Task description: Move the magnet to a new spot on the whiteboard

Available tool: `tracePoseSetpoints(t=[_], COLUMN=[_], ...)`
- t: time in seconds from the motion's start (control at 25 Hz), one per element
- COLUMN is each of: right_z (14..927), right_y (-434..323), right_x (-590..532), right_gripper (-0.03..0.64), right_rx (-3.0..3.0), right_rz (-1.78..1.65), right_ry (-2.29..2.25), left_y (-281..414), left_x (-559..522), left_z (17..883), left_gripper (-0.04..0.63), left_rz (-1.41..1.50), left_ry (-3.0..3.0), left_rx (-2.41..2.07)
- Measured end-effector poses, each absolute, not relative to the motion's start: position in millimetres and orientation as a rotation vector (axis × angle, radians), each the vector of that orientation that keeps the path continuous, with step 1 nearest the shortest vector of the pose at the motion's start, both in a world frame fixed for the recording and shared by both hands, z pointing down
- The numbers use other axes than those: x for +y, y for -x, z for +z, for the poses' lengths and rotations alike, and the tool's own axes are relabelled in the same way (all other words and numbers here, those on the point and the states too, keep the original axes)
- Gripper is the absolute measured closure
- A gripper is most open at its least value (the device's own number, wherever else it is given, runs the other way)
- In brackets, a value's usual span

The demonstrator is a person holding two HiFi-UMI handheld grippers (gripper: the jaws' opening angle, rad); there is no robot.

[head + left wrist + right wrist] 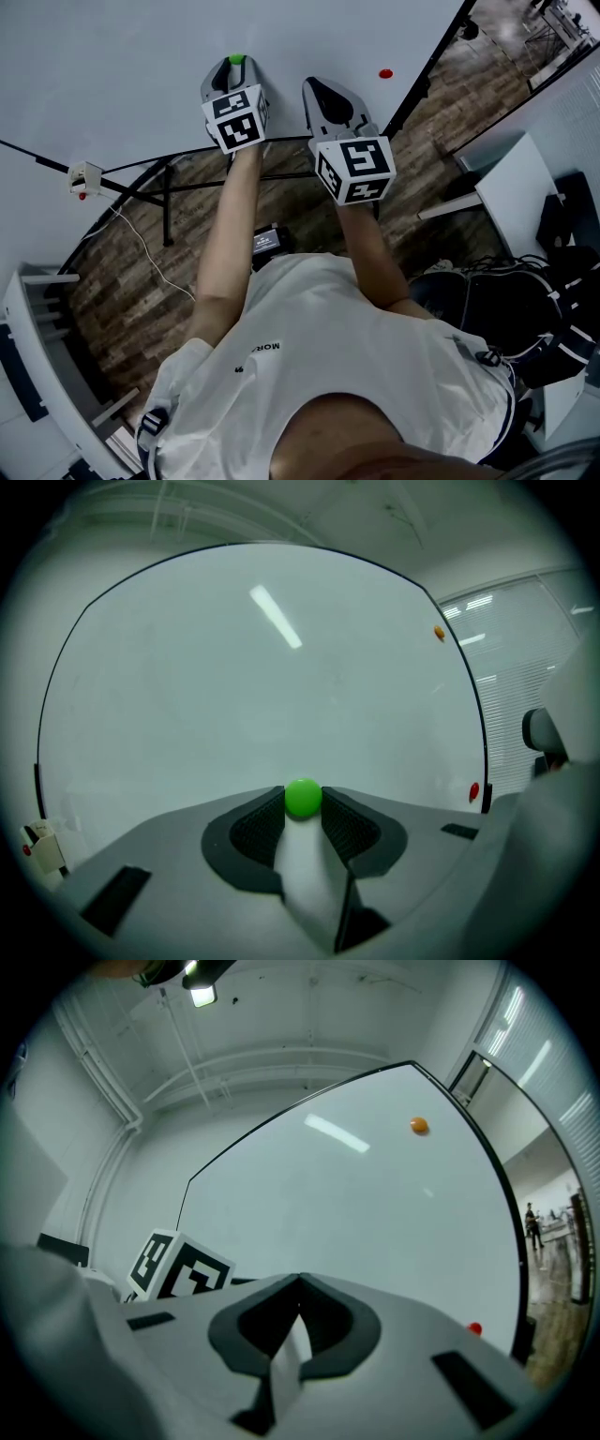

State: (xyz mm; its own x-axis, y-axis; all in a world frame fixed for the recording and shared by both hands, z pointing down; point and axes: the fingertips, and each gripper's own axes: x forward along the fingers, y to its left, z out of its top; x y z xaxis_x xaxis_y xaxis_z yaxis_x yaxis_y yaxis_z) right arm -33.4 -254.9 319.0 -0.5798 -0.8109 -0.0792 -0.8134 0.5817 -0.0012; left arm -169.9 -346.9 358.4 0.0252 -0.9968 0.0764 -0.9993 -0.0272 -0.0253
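White and nearly bare, the whiteboard (112, 75) fills the upper part of the head view. Its thin black frame curves along the bottom edge and runs up the right side. Below it lies a dark wood-plank floor (122, 281), crossed by the black legs of the board's stand and by a loose white cable (150, 258). A white table (511, 187) stands off to the right.

The person, in a white T-shirt (347, 347), stretches both bare forearms level toward the board, a gripper in each hand. The two grippers are side by side and close together, each with its marker cube facing up toward the head camera.

The left gripper (303, 808) points straight at the board with its tips right up against it. Its ribbed black jaws stand partly apart and are closed on the green magnet (303, 796). The round magnet sits right at the jaw tips, with a pad touching it on either side. It is low on the board, left of the middle.

The right gripper (300, 1283) is just beside the left one, also aimed at the board. Its jaws are together, the tips meet, and nothing is between them.

A red magnet (385, 72) sits low on the board near the right frame. An orange magnet (419, 1126) is higher up on the same side. Both are well apart from the green one. A small white box (84, 176) with a red spot is fixed at the board's lower left edge.
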Motion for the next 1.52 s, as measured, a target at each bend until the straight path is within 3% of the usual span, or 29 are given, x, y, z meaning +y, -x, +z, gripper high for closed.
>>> tracePoseSetpoints(t=[1.24, 1.52], right_z=[317, 312], right_y=[39, 36], right_x=[-248, -248], right_gripper=[0.604, 0.604], right_rx=[2.731, 2.723], right_rz=[0.060, 0.066], right_ry=[1.390, 1.385], left_y=[169, 169], left_x=[-327, -319], left_z=[356, 356], left_gripper=[0.459, 0.515], left_rz=[0.051, 0.047], left_ry=[-2.249, -2.249], left_rx=[-2.134, -2.154])
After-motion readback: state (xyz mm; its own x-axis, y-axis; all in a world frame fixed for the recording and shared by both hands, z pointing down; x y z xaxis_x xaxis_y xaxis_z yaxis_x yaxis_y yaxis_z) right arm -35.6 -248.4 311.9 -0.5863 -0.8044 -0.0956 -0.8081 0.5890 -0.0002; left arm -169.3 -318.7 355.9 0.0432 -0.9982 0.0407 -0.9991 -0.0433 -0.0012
